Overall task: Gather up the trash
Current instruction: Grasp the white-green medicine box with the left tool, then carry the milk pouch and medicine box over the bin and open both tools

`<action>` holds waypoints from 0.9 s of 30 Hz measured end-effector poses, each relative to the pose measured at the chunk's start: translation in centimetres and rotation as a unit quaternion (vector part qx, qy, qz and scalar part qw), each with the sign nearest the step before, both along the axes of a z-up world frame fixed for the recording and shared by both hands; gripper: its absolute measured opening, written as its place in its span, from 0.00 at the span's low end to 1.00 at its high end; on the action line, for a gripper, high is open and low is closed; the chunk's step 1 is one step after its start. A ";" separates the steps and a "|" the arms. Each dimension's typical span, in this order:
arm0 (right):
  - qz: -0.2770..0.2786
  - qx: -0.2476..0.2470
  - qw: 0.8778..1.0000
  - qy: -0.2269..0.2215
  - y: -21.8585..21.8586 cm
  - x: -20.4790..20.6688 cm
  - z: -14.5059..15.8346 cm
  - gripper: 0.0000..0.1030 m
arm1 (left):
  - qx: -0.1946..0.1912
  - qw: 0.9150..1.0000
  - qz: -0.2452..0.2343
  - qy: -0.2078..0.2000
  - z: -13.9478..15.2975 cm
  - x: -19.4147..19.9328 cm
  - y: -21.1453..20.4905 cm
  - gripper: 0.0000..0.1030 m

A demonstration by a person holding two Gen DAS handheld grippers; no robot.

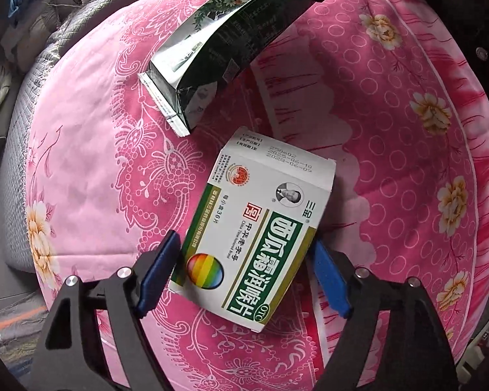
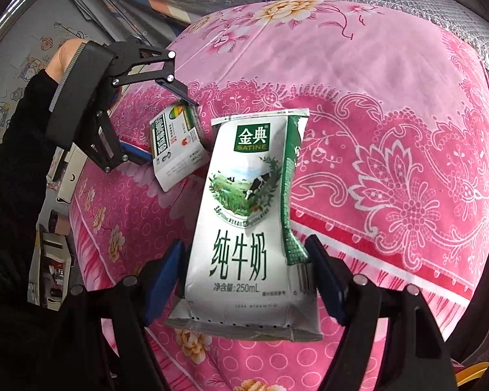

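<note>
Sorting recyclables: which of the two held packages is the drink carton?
The milk carton, in the right tool, shows a cow and 250mL; the medicine box shows neither.

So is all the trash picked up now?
Almost. The left gripper holds the medicine box and the right gripper holds the milk carton, both lifted above the pink bedspread. No other trash shows there. No bin is in view, so dropping them off is left.

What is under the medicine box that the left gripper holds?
Under the medicine box is the pink floral bedsheet. The box hides the patch of sheet directly below it, so whether anything lies there cannot be seen.
</note>
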State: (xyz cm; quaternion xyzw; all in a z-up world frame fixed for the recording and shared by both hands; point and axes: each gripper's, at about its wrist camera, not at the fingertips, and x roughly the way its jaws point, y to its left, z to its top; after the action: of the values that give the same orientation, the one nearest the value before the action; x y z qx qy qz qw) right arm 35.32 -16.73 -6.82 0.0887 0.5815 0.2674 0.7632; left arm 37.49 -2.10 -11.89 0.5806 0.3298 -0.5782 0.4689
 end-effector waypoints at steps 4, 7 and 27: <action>-0.013 0.035 0.999 0.008 -0.3 0.3 0.1 0.69 | -0.038 0.999 0.026 0.000 1.0 0.6 0.8 0.66; -0.026 0.053 0.998 -0.002 -1.0 -0.2 1.0 0.69 | -0.071 0.996 0.053 -0.014 2.6 0.6 1.8 0.66; -0.216 0.149 0.955 -0.138 -14.7 -15.8 9.3 0.69 | -0.424 0.817 0.387 -0.055 13.5 -8.5 -1.9 0.67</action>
State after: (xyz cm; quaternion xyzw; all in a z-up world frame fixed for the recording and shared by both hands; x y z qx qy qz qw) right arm 19.55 -31.40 2.50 0.2869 0.3910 0.1898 0.8537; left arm 29.01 -4.02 1.60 0.1800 0.2227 -0.3990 0.8711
